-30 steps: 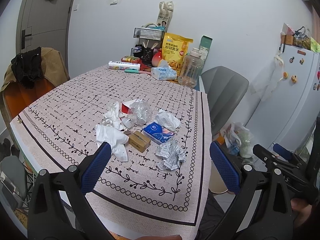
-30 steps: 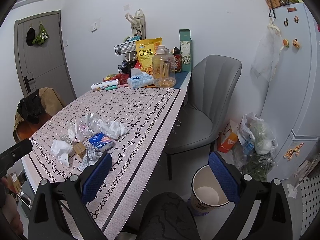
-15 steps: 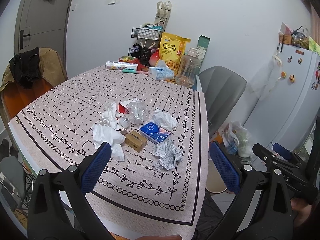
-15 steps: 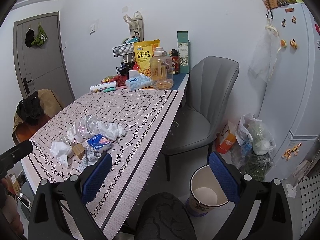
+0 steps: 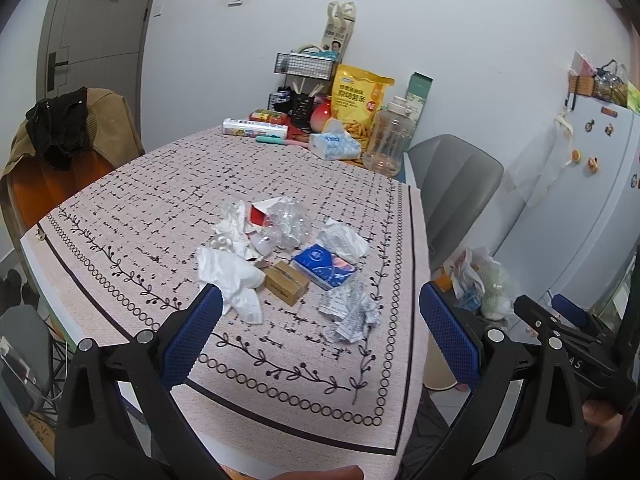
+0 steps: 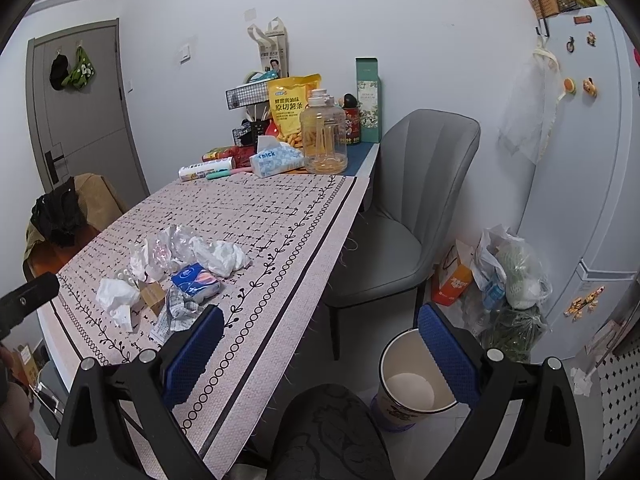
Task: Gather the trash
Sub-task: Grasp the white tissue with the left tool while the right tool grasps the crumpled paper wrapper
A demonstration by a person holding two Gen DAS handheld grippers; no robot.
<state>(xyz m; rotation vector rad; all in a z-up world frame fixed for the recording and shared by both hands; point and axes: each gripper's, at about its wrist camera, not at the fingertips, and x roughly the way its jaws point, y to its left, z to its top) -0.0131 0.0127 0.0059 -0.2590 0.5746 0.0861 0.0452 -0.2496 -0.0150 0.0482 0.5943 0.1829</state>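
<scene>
- White-walled room; tabletop (image 5: 120,208) under a pink cloth with black dashes and a vine border.
- Trash pile sits toward the near right part of the tabletop: crumpled white tissue (image 5: 228,272), small brown box (image 5: 286,283), blue packet (image 5: 325,266), crumpled receipt (image 5: 350,312), clear plastic wrap (image 5: 288,222), second tissue wad (image 5: 344,240).
- Box lies between the tissue and the blue packet, touching or just beside both.
- Far end of the tabletop: yellow snack bag (image 5: 358,100), clear jug (image 5: 388,142), tissue pack (image 5: 334,145).
- Grey chair (image 6: 416,200) stands at the right edge of the tabletop.
- Paper-cup bin (image 6: 412,384) on the floor below the right gripper.
- Left gripper (image 5: 320,340) hovers above the near edge, jaws wide apart, holding nothing.
- Right gripper (image 6: 320,356) off the table's corner, jaws wide apart, empty.
</scene>
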